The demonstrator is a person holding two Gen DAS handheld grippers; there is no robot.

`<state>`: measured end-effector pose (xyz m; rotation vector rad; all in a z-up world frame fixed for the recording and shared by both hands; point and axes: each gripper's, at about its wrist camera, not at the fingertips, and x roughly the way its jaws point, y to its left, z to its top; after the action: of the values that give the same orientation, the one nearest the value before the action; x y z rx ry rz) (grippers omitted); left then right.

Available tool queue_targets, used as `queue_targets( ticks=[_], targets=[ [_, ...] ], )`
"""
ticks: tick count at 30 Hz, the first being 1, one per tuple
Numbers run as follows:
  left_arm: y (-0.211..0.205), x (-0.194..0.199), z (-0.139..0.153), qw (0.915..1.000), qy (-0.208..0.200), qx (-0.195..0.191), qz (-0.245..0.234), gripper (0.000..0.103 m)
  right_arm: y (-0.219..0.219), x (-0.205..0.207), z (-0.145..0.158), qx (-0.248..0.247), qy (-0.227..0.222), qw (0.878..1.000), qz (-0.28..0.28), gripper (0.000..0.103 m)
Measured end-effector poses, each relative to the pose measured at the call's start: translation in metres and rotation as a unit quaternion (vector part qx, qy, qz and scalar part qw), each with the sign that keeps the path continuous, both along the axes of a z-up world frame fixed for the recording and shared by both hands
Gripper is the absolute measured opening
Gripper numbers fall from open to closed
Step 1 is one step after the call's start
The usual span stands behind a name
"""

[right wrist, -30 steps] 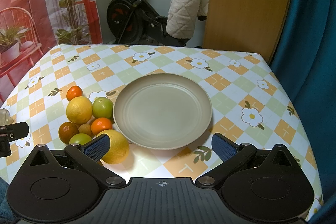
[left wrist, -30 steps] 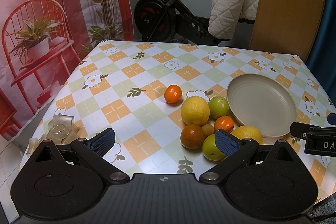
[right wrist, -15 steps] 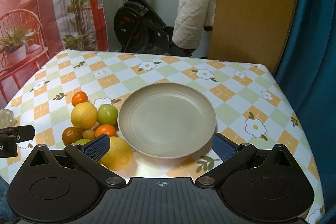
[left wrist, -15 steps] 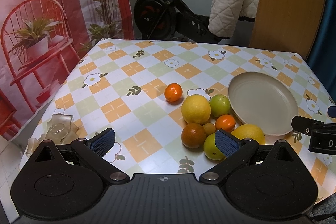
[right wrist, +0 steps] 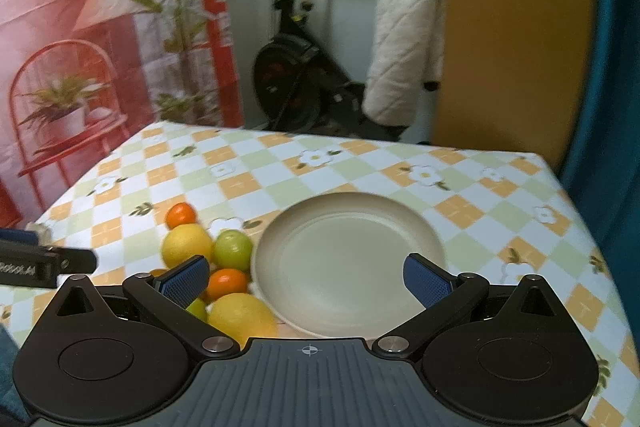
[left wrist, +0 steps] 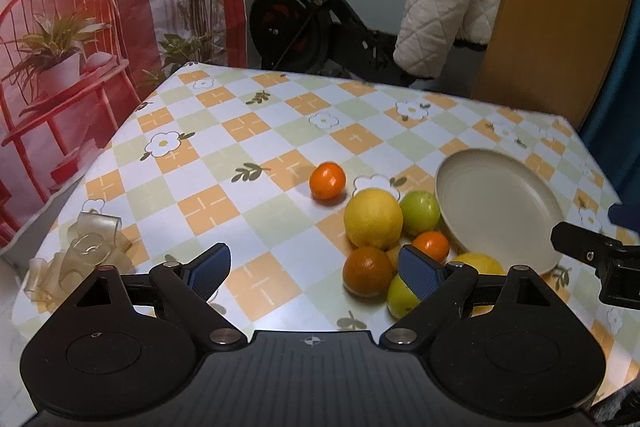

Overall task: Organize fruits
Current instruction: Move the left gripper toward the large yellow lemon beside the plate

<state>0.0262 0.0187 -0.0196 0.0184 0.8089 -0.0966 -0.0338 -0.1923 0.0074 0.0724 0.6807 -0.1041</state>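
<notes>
A pile of fruit lies left of a beige plate (left wrist: 500,211) on the checked tablecloth: a big yellow lemon (left wrist: 373,218), a green fruit (left wrist: 420,213), a small mandarin (left wrist: 431,246), a dark orange (left wrist: 369,271), a yellow-green fruit (left wrist: 400,297) and a yellow fruit (left wrist: 478,264). One mandarin (left wrist: 327,180) sits apart, behind the pile. My left gripper (left wrist: 314,269) hovers at the near edge, its jaws closing with nothing between them; its right finger covers part of the pile. My right gripper (right wrist: 306,278) is open over the plate's (right wrist: 348,259) near rim, empty.
A clear plastic piece (left wrist: 86,251) lies at the table's near left corner. Behind the table (right wrist: 360,155) stand an exercise bike (left wrist: 304,27), a white quilt (left wrist: 444,11) and a wooden panel (left wrist: 560,7). A blue curtain (right wrist: 612,47) hangs on the right.
The left gripper's fingers have drawn a little closer together. The right wrist view has tipped upward, so the plate and fruit sit lower in it. No fruit has moved.
</notes>
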Motion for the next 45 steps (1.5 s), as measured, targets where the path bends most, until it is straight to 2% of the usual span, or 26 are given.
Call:
queue_targets(
  ticks=[2,5,14,20,23,26,29,34,41,45],
  targets=[
    [0.003,0.001,0.0,0.9998,-0.015,-0.015,-0.001,0.092,0.001,0.003,0.001,0.002,0.001,1.0,0.009,0.103],
    [0.003,0.006,-0.002,0.9994,-0.021,-0.027,-0.007,0.092,0.007,0.008,0.0,-0.021,0.004,1.0,0.022,0.103],
    [-0.002,0.017,-0.009,0.9998,-0.01,-0.009,-0.014,0.092,0.017,0.017,-0.006,-0.059,0.008,0.997,0.053,0.1],
    [-0.005,0.02,-0.013,0.9999,-0.004,0.008,-0.013,0.092,0.008,0.02,-0.017,-0.026,0.027,0.998,0.053,0.1],
    [-0.006,0.021,-0.015,0.9996,-0.003,-0.001,-0.026,0.092,0.004,0.018,-0.025,-0.019,0.039,0.998,0.055,0.099],
    [-0.012,0.022,-0.019,0.9994,-0.003,0.008,-0.033,0.092,0.004,0.016,-0.031,-0.018,0.047,0.997,0.054,0.099],
    [-0.015,0.024,-0.023,0.9992,-0.001,0.001,-0.04,0.09,0.006,0.014,-0.038,-0.017,0.053,0.997,0.06,0.094],
    [-0.023,0.025,-0.03,0.9973,0.011,-0.014,-0.072,0.08,0.008,0.012,-0.046,-0.008,0.059,0.995,0.078,0.076],
    [-0.028,0.026,-0.036,0.9954,0.017,-0.027,-0.09,0.073,0.013,0.011,-0.051,0.004,0.065,0.993,0.102,0.065],
    [-0.029,0.029,-0.036,0.9934,0.014,-0.041,-0.107,0.059,0.015,0.011,-0.053,0.011,0.07,0.991,0.111,0.055]
  ],
)
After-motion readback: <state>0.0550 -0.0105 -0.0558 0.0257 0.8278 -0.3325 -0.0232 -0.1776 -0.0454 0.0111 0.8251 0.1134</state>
